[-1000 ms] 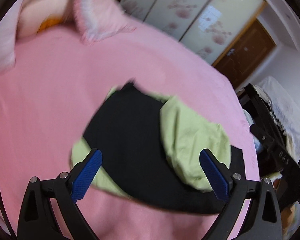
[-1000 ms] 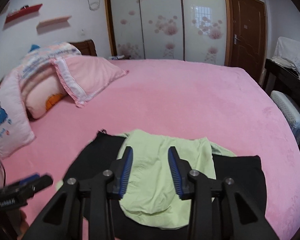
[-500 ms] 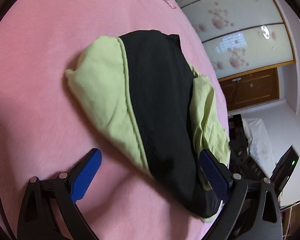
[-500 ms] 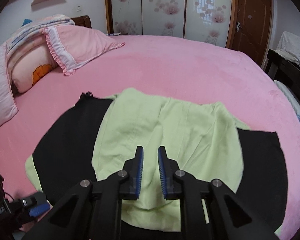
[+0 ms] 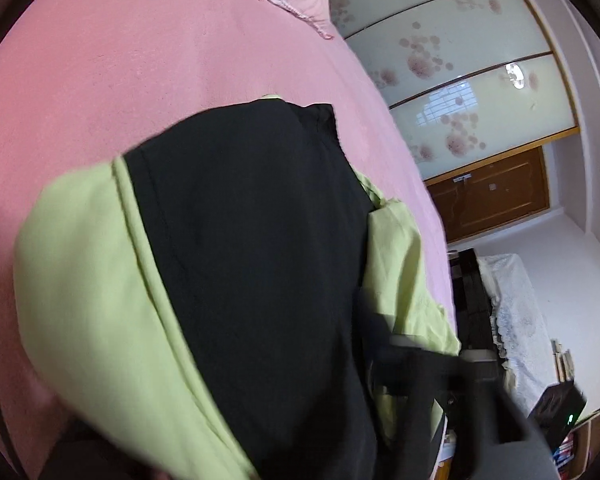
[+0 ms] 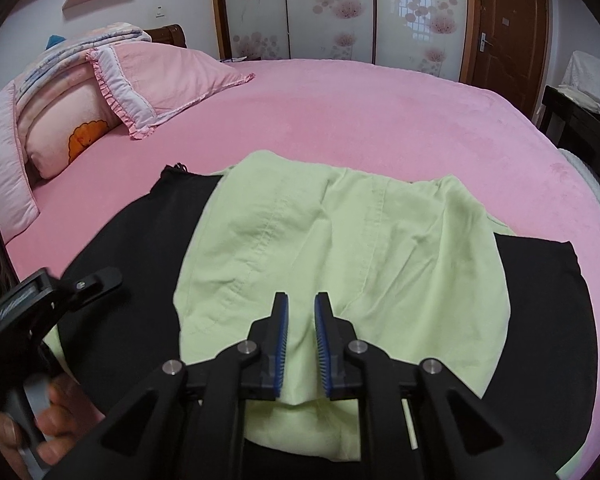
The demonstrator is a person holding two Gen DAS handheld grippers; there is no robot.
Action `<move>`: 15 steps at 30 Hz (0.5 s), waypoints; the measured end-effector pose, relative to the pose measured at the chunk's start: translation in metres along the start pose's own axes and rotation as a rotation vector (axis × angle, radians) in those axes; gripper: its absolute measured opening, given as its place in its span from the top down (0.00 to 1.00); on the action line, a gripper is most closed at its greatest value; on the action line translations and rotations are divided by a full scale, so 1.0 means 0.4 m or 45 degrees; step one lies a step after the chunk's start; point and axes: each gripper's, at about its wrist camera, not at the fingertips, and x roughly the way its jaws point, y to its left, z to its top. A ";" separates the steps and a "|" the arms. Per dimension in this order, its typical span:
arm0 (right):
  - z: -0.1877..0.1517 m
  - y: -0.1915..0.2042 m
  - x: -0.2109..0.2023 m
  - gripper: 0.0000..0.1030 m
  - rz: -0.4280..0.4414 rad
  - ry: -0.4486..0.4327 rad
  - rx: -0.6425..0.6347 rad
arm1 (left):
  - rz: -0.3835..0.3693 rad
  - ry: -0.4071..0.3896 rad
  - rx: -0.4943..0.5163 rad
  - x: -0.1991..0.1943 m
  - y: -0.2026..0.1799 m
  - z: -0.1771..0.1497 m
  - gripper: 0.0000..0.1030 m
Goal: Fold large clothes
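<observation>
Both grippers sit lower and closer to the black-and-green garment (image 6: 339, 248) than a second ago, so the cloth now fills most of each wrist view. It lies spread on the pink bed (image 6: 359, 112), a light green panel folded over the black body. The right gripper (image 6: 301, 340) has just been closing: its blue pads (image 6: 282, 344) stand only a narrow gap apart, with a ridge of green fabric between them, though whether they truly pinch it cannot be told. The left gripper (image 6: 80, 280), seen blurred at the left edge of the right wrist view in a person's hand (image 6: 28, 424), has just been closing too; its own camera no longer shows the blue fingers, only cloth, so its jaw state and any hold cannot be judged. Pillows (image 6: 100, 92) rest at the headboard end.
</observation>
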 end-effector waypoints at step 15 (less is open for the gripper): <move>-0.094 -0.073 0.049 0.92 0.168 0.038 0.274 | -0.039 -0.216 0.798 -0.099 -0.409 -0.139 0.93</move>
